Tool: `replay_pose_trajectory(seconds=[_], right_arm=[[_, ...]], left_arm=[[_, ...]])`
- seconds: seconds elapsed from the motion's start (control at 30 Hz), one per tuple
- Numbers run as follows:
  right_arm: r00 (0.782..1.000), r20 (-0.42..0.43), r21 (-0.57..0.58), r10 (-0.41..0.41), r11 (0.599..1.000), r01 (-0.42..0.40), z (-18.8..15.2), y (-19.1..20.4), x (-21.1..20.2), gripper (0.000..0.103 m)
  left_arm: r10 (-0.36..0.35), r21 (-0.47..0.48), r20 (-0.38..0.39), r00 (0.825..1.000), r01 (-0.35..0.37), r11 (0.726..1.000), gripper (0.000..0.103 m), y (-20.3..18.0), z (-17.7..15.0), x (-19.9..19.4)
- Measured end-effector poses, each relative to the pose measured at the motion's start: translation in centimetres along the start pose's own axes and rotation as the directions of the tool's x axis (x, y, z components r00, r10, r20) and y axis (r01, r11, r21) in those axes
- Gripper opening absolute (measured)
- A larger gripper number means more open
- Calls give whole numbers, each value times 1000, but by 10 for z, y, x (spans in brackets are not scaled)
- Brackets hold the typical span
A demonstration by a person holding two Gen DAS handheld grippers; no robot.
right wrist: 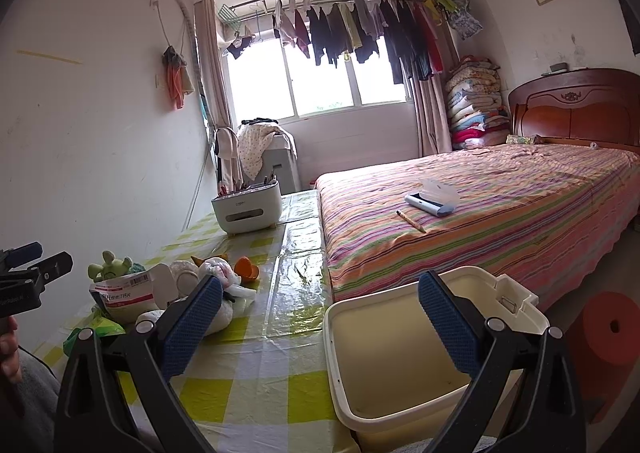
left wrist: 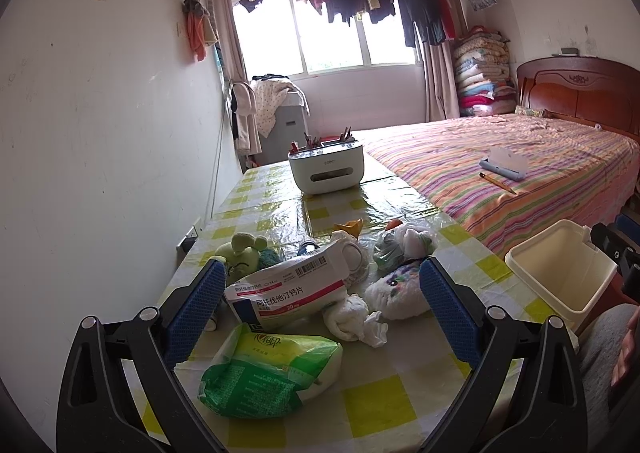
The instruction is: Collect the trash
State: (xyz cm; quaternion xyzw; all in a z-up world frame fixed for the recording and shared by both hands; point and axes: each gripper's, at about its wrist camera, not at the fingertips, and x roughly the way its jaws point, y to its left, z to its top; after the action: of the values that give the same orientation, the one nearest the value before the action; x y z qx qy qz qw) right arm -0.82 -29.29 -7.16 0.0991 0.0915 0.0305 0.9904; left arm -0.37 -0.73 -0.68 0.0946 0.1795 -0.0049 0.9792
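1. Farthest left on the checked tablecloth (left wrist: 372, 405), a green plush toy (left wrist: 244, 253) sits near the wall.
2. Just right of it and nearer, the left gripper (left wrist: 322, 303) hangs with its blue-padded jaws spread wide and nothing between them but air, above the trash heap.
3. Under that gap lie a crumpled white medicine packet (left wrist: 288, 293) with a red stripe, a green-and-white tissue wrapper (left wrist: 268, 373) nearer still, and a crumpled white tissue (left wrist: 356, 319) touching the packet's right edge.
4. Right of the tissue rests a white fluffy toy (left wrist: 394, 293), with a bunched plastic bag (left wrist: 404, 245) beyond it.
5. Far behind stands a white tissue box (left wrist: 326, 171).
6. At the table's right edge stands the cream waste bin (right wrist: 340, 353), lid off.
7. Over the bin, the right gripper (right wrist: 320, 313) is likewise released, jaws wide, holding nothing.
8. Rightmost, a striped bed (right wrist: 500, 205) carries a pencil (right wrist: 411, 221).
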Motion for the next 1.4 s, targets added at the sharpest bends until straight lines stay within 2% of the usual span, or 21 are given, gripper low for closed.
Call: replay_pose_trajectory(seconds=[1.4], right_arm=[[1000, -1, -2, -3, 1000, 3, -1, 0, -1, 96]], left_arm=[[7, 18, -1, 1000, -7, 1000, 96, 0, -3, 1]])
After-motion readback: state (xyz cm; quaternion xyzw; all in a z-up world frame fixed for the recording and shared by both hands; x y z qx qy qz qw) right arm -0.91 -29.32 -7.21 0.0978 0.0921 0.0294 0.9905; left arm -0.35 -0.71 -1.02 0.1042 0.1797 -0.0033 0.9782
